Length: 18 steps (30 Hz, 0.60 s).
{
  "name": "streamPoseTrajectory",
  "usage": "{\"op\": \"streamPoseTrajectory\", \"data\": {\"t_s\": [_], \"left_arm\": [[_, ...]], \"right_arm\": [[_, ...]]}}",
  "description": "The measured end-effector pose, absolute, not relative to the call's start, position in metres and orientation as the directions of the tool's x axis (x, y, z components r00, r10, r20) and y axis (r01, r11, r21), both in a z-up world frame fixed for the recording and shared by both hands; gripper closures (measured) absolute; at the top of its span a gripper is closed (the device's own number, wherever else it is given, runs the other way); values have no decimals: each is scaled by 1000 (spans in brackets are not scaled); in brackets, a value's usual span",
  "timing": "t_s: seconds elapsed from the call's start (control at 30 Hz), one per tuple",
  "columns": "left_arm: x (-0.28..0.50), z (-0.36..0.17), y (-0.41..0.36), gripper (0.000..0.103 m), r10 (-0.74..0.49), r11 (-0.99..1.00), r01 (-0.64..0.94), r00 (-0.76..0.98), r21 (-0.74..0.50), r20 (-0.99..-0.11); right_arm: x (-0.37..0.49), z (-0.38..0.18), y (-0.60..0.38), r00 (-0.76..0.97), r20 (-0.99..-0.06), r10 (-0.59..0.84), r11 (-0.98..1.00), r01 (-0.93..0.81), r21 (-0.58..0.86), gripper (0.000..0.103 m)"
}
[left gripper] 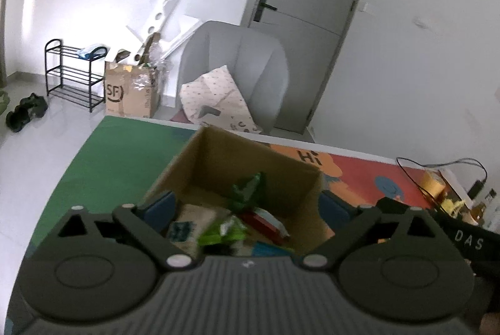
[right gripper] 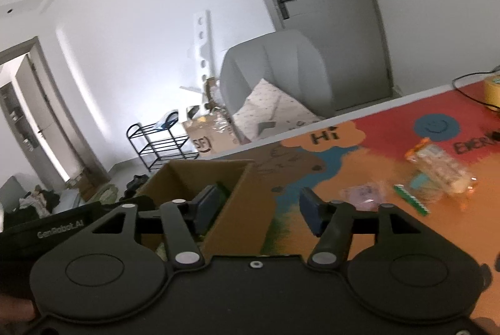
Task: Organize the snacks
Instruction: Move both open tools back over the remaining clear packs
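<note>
An open cardboard box [left gripper: 218, 153] stands on the colourful table mat [left gripper: 118, 156] and holds several snack packets, among them a green one [left gripper: 247, 188] and a red one [left gripper: 265, 222]. My left gripper [left gripper: 247, 206] is open and empty, its fingers spread around the box's near end. My right gripper [right gripper: 259, 206] is open and empty, its fingers either side of the box's right wall [right gripper: 240, 197]. On the mat to the right lie a clear bag of snacks [right gripper: 443, 169], a pink packet [right gripper: 362, 191] and a green stick packet [right gripper: 412, 199].
A grey armchair [left gripper: 237, 66] with a patterned cushion stands behind the table. A yellow tape roll [right gripper: 492, 91] and black cables [left gripper: 437, 169] lie at the table's far right. A shoe rack [left gripper: 75, 75] and an SF carton [left gripper: 131, 91] stand on the floor.
</note>
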<state>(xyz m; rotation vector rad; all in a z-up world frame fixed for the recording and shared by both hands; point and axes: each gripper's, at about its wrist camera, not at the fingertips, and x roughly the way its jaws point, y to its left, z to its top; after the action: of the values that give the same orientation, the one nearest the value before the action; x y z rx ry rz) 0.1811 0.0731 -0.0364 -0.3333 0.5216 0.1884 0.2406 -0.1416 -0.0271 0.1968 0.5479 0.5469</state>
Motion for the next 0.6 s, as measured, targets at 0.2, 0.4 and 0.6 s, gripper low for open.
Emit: {"op": "streamPoseTrajectory", "data": {"t_s": [0.2,0.4,0.6], "left_arm": [[183,-36,53,5,73,942,-229,853,-245,-517],[183,-33,41,2,54,946,-210,854,-249,-518],[182,-31,27,2,31,951,-183,858,-250,-512]], "right_arm": [[236,-29,-160,732,-441,519,854,-414,317,35],[232,-28,-175,744,-439,503,862,-396,316,25],[229,-29,-193,758,-437,484,872,-377,312,9]]}}
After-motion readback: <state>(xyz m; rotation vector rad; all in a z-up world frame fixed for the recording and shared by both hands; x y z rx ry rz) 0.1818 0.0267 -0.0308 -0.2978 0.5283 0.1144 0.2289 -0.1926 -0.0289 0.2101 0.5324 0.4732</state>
